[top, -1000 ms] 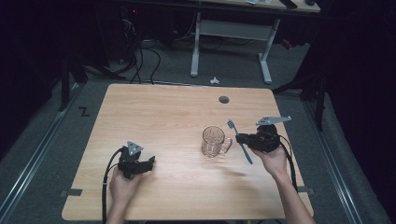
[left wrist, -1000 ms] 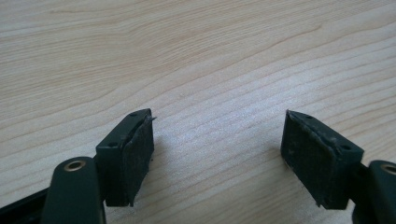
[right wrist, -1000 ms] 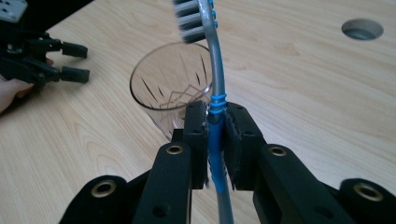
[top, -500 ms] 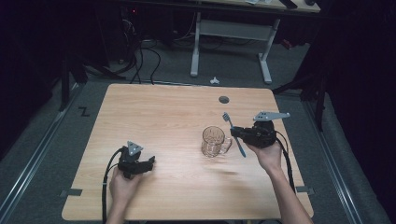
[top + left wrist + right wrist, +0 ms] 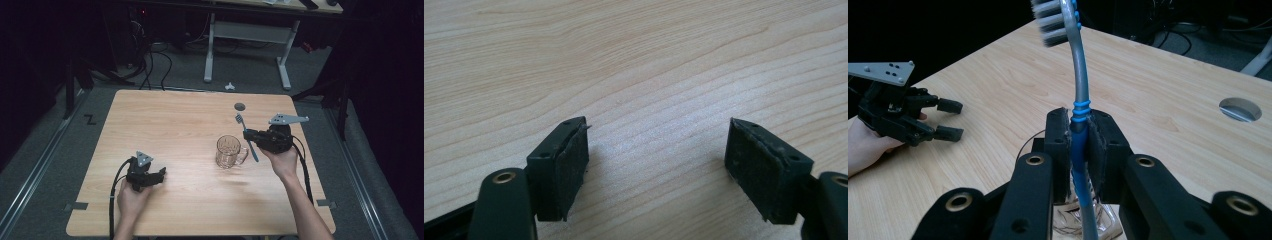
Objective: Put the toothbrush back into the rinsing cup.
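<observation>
A blue and grey toothbrush (image 5: 254,151) is clamped by its handle in my right gripper (image 5: 248,136), which is shut on it at the table's right side. Its bristle head points up and away, and its lower end hangs beside a clear glass mug (image 5: 229,151). In the right gripper view the pads of my right gripper (image 5: 1079,132) squeeze the toothbrush (image 5: 1079,85) just below its blue ribs, with the mug (image 5: 1068,222) underneath. My left gripper (image 5: 162,174) rests near the front left of the table. It stands open (image 5: 656,170) over bare wood.
A round grey cable hole (image 5: 240,106) sits in the wooden table (image 5: 165,120) behind the mug. Beyond the far edge stand a white desk frame (image 5: 282,60) and floor cables. The other hand's gripper (image 5: 950,120) lies far left in the right gripper view.
My right gripper has lifted the toothbrush and carried it left, closer to the mug. The left gripper has stayed in place.
</observation>
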`<state>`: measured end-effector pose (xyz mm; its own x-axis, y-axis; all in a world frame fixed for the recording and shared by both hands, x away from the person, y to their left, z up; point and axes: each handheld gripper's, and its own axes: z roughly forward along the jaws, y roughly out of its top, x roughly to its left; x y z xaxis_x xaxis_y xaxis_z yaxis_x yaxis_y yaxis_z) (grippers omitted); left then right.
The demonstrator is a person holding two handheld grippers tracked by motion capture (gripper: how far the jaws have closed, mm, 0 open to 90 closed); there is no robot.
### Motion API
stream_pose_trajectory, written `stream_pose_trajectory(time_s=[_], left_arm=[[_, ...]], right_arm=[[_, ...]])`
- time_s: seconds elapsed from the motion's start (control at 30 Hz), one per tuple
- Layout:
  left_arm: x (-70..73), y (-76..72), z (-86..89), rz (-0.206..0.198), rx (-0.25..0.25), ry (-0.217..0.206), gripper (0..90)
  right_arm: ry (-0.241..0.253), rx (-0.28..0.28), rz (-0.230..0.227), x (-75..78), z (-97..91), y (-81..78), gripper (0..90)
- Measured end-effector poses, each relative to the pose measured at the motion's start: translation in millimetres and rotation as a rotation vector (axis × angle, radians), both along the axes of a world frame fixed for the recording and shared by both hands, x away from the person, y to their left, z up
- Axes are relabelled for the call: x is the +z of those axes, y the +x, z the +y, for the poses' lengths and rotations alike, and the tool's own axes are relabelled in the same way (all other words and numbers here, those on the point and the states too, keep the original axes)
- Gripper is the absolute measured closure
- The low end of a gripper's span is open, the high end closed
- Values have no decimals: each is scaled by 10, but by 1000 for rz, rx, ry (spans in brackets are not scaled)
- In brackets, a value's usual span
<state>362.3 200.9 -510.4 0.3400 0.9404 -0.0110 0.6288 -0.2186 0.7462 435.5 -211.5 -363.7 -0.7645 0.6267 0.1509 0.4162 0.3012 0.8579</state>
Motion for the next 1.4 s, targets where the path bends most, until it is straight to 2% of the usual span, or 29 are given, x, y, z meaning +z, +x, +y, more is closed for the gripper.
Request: stream_pose_trajectory(time_s=[0.2,0.7,1.13,1.4], left_arm=[[0,0,-1,0,0,0,260],[0,0,0,0,0,1,260],[0,0,0,0,-1,1,260],[0,0,0,0,0,1,261]], right_arm=[[-2,6,-20,40,56,8,802],[34,11,-55,83,202,97,802],[68,-16,-62,7,233,208,801],[80,-15,-66,-24,263,228,801]])
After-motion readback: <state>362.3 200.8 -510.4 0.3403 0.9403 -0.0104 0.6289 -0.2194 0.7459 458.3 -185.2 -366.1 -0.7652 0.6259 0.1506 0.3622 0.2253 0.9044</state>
